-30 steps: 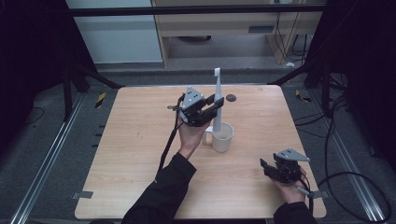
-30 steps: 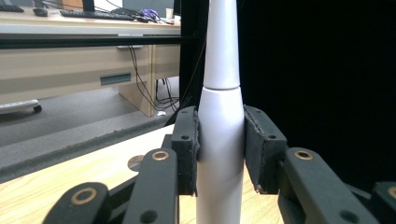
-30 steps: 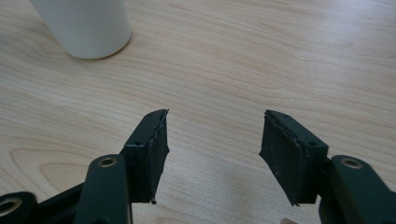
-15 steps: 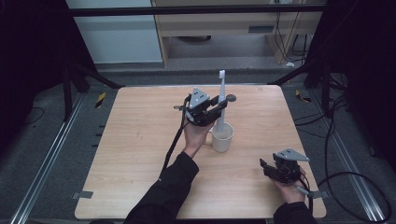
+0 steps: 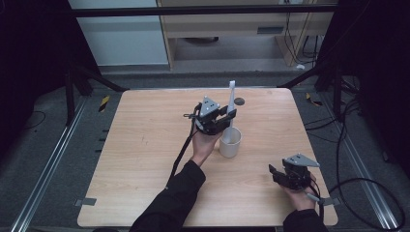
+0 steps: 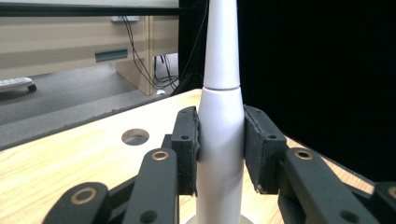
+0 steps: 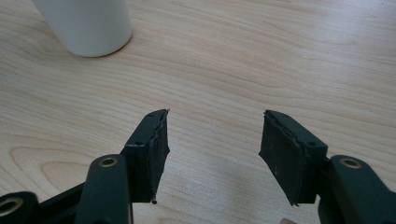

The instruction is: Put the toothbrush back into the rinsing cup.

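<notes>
Two hand-held black two-jaw grippers work over a pale wooden table (image 5: 145, 145). The left gripper (image 5: 223, 117) is clamped on a tall white plastic electric toothbrush (image 5: 231, 104), held upright; in the left gripper view both pads (image 6: 186, 149) press against the thick lower body of the toothbrush (image 6: 220, 140), with the slimmer neck rising above them out of the top of the frame. In the high view the toothbrush stands directly over a white cylindrical cup (image 5: 230, 142), its lower end at or just inside the mouth; whether the base already rests on the cup floor cannot be told. The cup stands near the middle of the table, just beside the left hand (image 5: 203, 145). The right gripper (image 5: 276, 174) rests low at the near right corner, well apart from the cup, its jaws spread wide with nothing between them; its own view shows bare wood between the pads (image 7: 154, 149) and the cup (image 7: 88, 25) at upper left. A round dark hole (image 5: 239, 101) lies in the tabletop beyond the toothbrush.

Step in hand, as judged: standing the toothbrush in the cup, in the lowering phase. The next move calls for a straight, vertical descent until the base seats, and only then a release of the jaws. A tall handle in a light cup may lean against the rim or tip the cup, so the jaws should part slowly and the gripper should lift clear without brushing the neck.
</notes>
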Tool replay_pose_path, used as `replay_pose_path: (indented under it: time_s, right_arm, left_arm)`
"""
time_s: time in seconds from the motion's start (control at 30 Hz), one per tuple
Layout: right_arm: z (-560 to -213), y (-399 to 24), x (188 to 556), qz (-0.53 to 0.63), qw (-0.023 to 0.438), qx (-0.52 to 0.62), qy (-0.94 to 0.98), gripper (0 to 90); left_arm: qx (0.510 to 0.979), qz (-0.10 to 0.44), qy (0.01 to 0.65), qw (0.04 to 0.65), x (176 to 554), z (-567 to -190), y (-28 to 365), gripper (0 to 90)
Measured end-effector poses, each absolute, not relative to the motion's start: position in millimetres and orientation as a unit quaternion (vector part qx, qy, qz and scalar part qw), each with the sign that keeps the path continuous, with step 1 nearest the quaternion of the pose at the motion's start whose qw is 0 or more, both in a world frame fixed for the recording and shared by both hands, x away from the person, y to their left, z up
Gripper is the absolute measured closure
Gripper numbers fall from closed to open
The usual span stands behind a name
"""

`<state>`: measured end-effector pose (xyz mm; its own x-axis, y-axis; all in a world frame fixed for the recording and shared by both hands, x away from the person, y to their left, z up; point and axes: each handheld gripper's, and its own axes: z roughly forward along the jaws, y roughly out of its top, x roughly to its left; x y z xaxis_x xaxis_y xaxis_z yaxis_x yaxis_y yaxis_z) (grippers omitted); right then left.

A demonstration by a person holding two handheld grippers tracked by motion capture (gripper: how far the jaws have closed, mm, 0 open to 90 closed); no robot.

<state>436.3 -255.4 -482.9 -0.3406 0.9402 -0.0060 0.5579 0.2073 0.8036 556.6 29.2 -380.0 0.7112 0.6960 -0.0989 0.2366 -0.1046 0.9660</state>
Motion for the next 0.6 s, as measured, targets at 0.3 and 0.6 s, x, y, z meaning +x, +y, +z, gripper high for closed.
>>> replay_pose_path:
  time_s: [0.3,0.6]
  right_arm:
    - [-484,-254,437,0.364,0.264,0.508,0.734,41.5]
    - [-484,-255,437,0.363,0.263,0.508,0.736,41.4]
  left_arm:
    - [0.728,0.191,0.325,0.573,557,-397,26,66.5]
    - [0.738,0.186,0.326,0.561,556,-412,22,66.4]
